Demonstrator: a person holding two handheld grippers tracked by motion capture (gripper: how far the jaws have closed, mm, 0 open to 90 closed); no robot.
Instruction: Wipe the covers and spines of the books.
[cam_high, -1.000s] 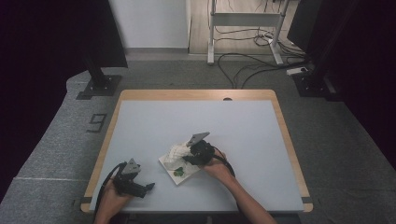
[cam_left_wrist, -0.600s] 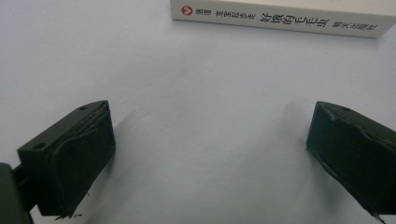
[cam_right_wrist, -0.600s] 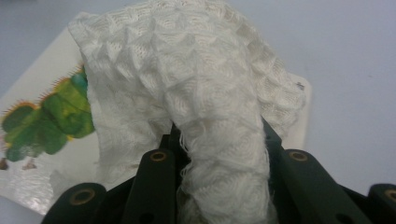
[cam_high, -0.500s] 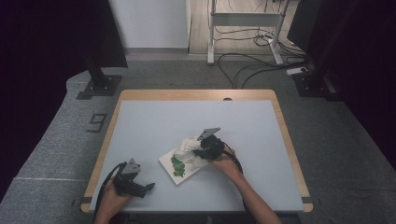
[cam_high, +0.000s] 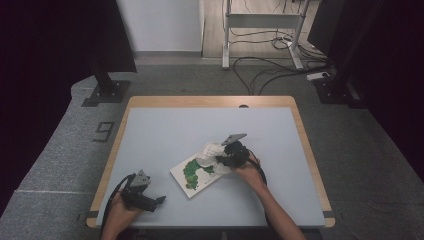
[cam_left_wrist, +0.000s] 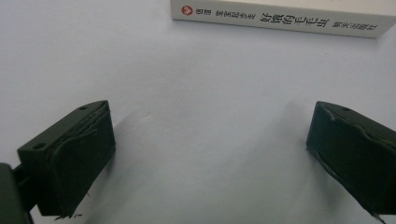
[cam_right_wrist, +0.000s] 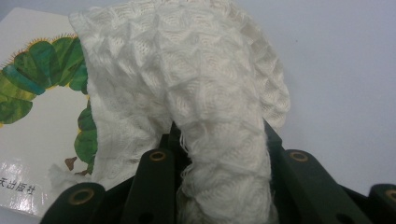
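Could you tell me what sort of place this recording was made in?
Probably a lab or studio recording bay: one bare work table, dark curtains around it, and loose cables trailing across the grey floor behind.

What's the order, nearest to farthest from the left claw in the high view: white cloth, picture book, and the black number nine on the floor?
From the left claw:
1. Picture book, just to its right on the table.
2. White cloth, beyond the book, held in the right claw.
3. Number nine, on the floor off the table's left edge; close to the cloth's distance, so hard to call.
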